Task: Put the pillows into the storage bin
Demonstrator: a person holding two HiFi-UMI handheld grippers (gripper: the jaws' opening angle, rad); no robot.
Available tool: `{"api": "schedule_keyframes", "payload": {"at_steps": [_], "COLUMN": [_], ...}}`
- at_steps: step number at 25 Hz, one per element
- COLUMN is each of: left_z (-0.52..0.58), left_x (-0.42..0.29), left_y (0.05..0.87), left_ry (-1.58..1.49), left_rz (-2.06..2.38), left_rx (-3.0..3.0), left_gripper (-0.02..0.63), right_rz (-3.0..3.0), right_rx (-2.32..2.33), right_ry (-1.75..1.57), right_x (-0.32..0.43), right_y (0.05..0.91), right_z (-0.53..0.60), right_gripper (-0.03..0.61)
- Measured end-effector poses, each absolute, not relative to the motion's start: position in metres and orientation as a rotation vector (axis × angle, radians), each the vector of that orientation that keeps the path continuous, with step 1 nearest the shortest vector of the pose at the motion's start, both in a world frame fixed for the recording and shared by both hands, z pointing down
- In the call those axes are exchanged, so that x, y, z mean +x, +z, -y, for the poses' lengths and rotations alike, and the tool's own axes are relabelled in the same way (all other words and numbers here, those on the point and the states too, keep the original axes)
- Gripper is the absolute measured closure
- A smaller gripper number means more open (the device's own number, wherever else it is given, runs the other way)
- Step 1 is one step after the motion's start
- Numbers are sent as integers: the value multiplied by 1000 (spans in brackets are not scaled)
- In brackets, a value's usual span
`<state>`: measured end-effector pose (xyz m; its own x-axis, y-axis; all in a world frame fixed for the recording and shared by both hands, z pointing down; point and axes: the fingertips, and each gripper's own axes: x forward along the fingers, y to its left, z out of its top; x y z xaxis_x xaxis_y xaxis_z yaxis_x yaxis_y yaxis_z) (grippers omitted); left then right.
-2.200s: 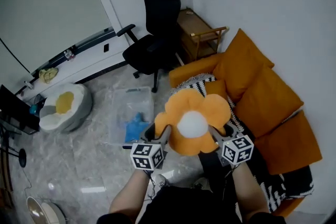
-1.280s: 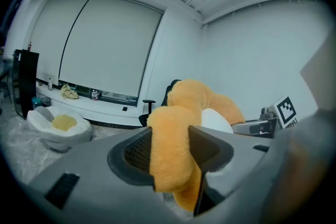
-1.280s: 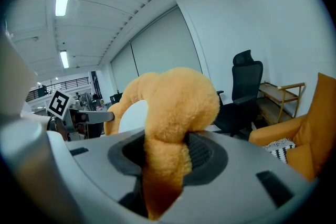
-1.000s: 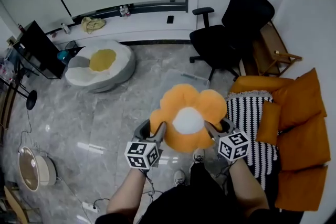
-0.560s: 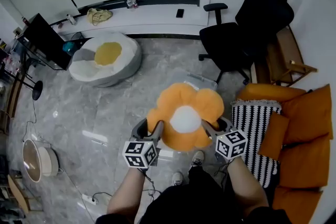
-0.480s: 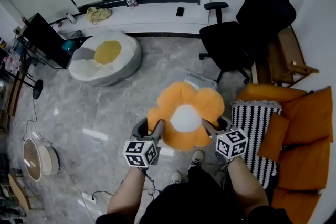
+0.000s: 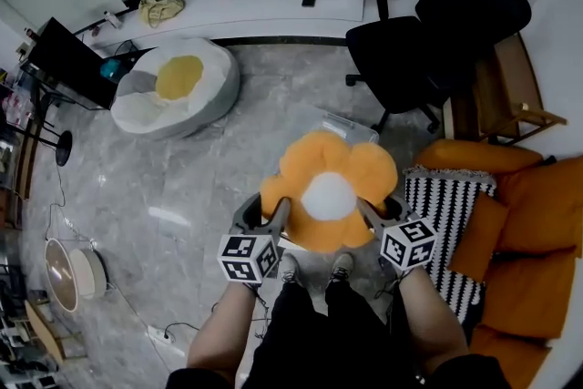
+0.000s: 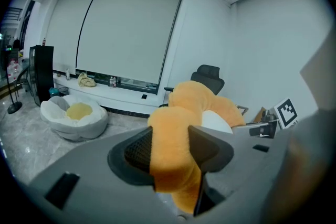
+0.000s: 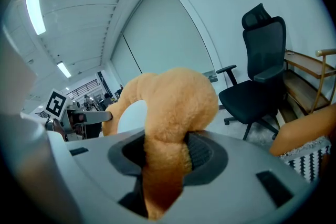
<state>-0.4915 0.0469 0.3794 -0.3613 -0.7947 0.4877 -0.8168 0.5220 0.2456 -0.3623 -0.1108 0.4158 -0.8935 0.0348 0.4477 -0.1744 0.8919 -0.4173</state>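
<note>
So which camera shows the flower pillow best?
The head view: the flower pillow shows whole, orange petals round a white middle. Each gripper view shows mostly one petal squashed in the left claw or right claw.

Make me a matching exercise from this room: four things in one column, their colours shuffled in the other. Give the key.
Things:
1. pillow
2. chair
3. floor cushion
4. throw

Colours:
A. black
B. black and white stripes
C. orange with a white middle
D. white and grey with a yellow middle

Pairs: 1-C; 2-A; 3-D; 4-B
</note>
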Motion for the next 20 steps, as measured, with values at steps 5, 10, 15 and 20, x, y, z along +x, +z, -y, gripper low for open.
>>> {"api": "schedule_keyframes", "payload": {"at_steps": [5, 10, 15, 20], "left_z": [-33, -18, -6, 6], "left_x": [-512, -535, -562, -585], "left_y": [399, 429, 466, 522], "left_ry": [59, 74, 98, 97], "left_rz": [2164, 2094, 2036, 2003], "left_rx": [1346, 1406, 1447, 1459], "left_gripper": [416, 416, 416, 416], "right_rz": [2587, 2557, 2528, 2501], "right_rx": [177, 263, 322, 373], "right_ry": [651, 659, 669, 670], "right_x": [-376, -392, -413, -431], "right_y": [433, 459, 496, 543], "right_z": [119, 128, 134, 141], "right_gripper": [413, 413, 413, 411]}}
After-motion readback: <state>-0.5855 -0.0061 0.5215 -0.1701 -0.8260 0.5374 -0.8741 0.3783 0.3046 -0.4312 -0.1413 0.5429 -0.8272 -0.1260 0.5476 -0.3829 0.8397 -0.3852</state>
